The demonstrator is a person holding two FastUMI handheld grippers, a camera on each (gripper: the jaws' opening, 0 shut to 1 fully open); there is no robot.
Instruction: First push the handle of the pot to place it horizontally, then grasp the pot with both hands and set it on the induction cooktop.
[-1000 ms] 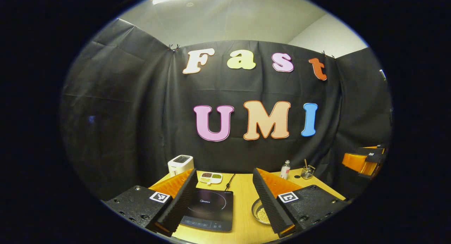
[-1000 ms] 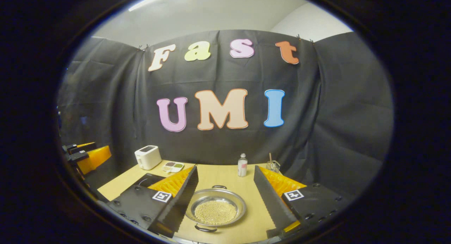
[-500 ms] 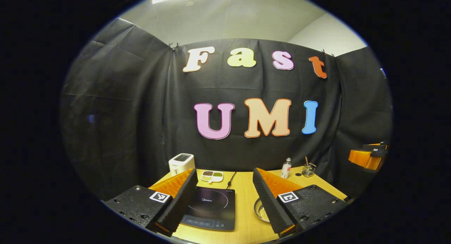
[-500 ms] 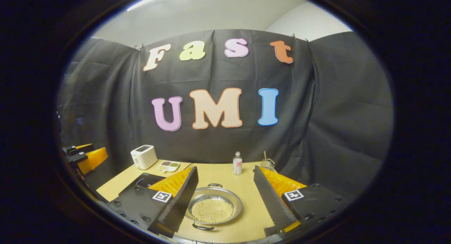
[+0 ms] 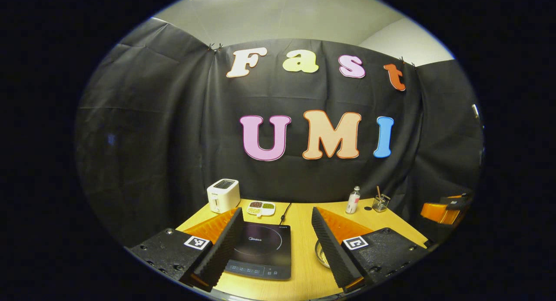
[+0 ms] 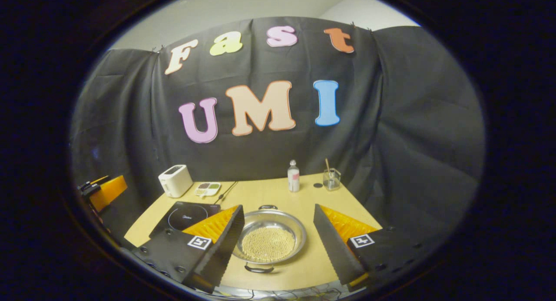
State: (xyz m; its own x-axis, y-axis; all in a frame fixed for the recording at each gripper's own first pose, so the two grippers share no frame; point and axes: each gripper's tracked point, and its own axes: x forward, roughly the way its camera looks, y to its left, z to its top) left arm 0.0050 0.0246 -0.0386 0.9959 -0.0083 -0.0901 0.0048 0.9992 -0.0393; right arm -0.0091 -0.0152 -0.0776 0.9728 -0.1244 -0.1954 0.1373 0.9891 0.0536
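A shallow steel pot (image 6: 269,238) of small pale beads rests on the wooden table (image 6: 347,205). It has one dark handle (image 6: 259,269) on its near side and one handle (image 6: 268,207) on its far side. My right gripper (image 6: 278,207) hovers open above it, fingers apart on either side and touching nothing. The black induction cooktop (image 6: 186,216) lies to the pot's left. In the left gripper view, my left gripper (image 5: 276,210) stands open over the cooktop (image 5: 260,249). A sliver of the pot (image 5: 320,254) peeks out from behind its right finger.
Along the table's back stand a white toaster (image 6: 175,180), a divided dish (image 6: 207,188), a small bottle (image 6: 293,177) and a glass with a stick (image 6: 331,178). The cooktop's cord (image 5: 284,216) runs to the wall. Each view catches the other gripper at its edge.
Both views have tipped downward, so more of the table shows, most clearly in the right gripper view. The pot and cooktop have not moved. Both grippers stay open.
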